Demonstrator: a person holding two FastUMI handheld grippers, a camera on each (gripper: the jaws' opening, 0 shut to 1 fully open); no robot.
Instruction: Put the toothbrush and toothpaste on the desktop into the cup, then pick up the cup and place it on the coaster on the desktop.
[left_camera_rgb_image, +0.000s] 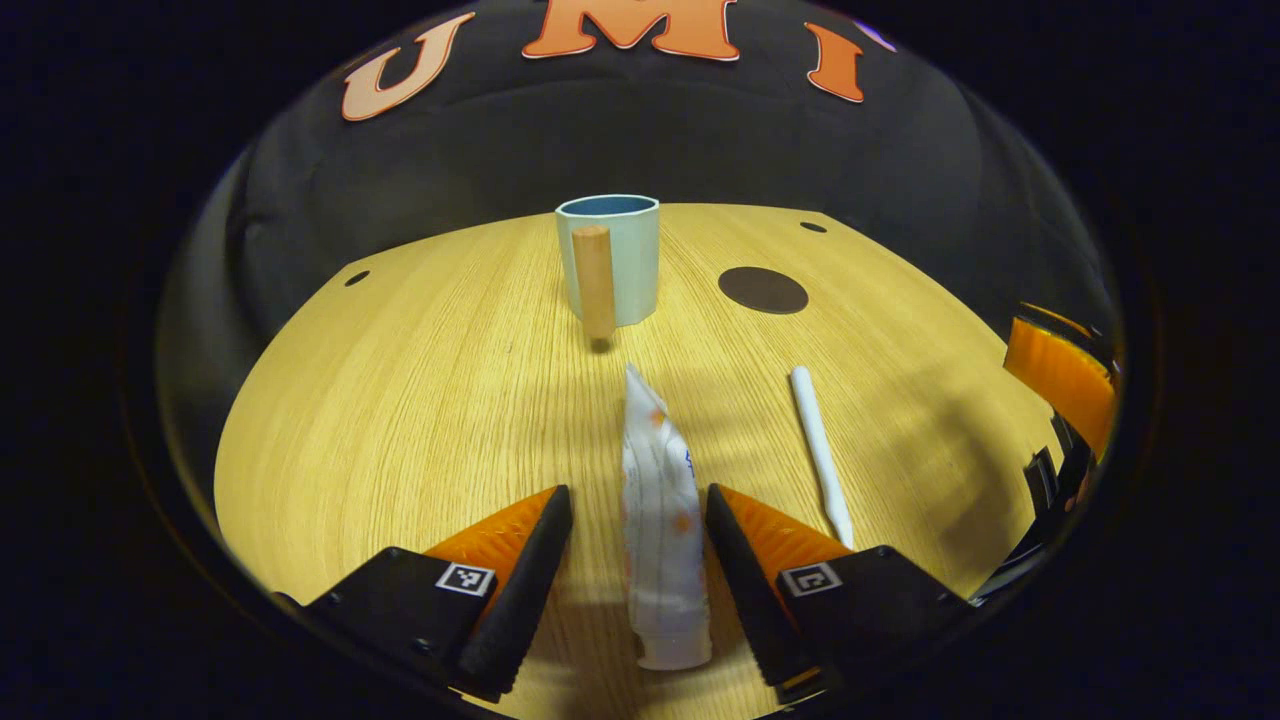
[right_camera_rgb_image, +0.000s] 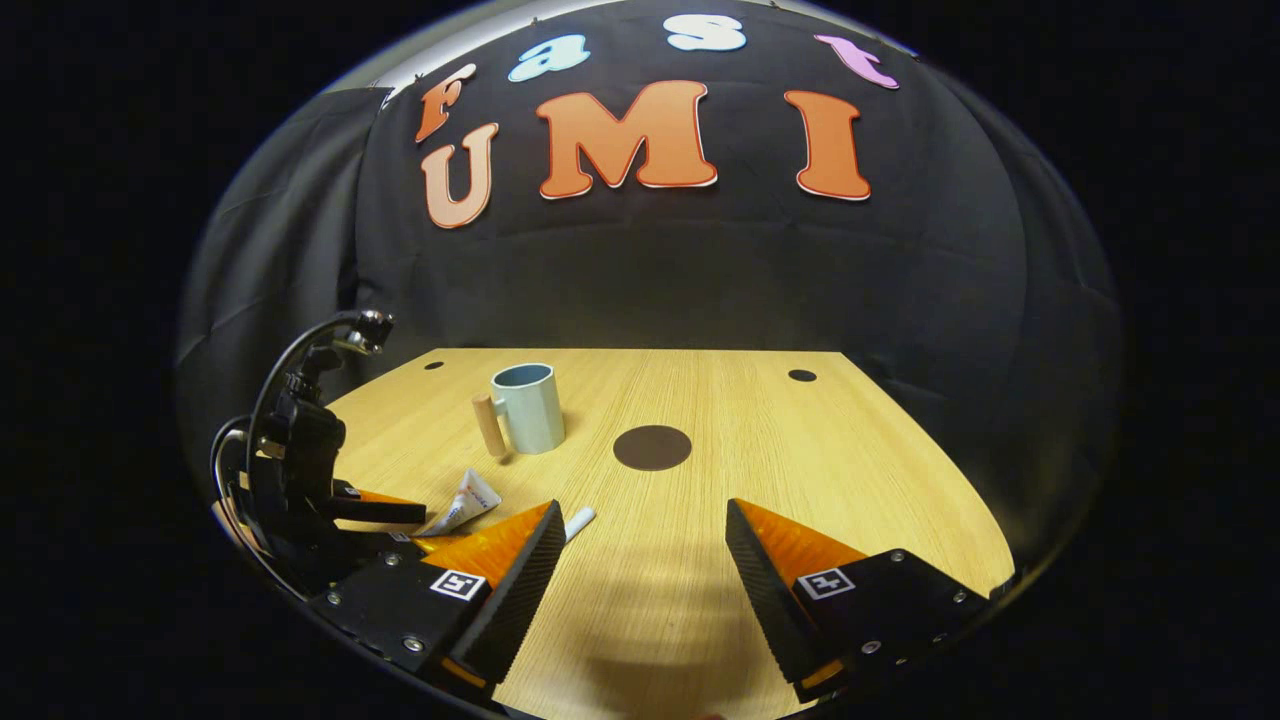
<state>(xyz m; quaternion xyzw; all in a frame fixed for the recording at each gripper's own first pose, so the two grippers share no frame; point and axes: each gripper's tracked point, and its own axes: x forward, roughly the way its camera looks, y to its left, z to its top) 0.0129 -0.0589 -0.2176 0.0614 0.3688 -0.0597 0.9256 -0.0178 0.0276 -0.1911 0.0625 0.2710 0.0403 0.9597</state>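
A white toothpaste tube (left_camera_rgb_image: 660, 510) lies on the wooden desktop (left_camera_rgb_image: 400, 400), lengthwise between the fingers of my left gripper (left_camera_rgb_image: 638, 505), which is open and apart from it on both sides. A white toothbrush (left_camera_rgb_image: 822, 450) lies just right of the tube. Farther off stands a pale blue cup (left_camera_rgb_image: 620, 255) with a wooden handle (left_camera_rgb_image: 594, 280), upright, and a dark round coaster (left_camera_rgb_image: 763, 290) lies to its right. In the right gripper view, my right gripper (right_camera_rgb_image: 642, 515) hangs open over bare desktop, with the coaster (right_camera_rgb_image: 652, 447), cup (right_camera_rgb_image: 530, 405), tube (right_camera_rgb_image: 462, 505) and toothbrush tip (right_camera_rgb_image: 580, 521) ahead.
The right gripper (left_camera_rgb_image: 1060, 380) shows at the right edge of the left gripper view. The left gripper (right_camera_rgb_image: 410, 525), with its cables, sits at the left of the right gripper view. Small dark holes (right_camera_rgb_image: 802, 375) mark the desktop's far corners. The black cloth wall closes the back.
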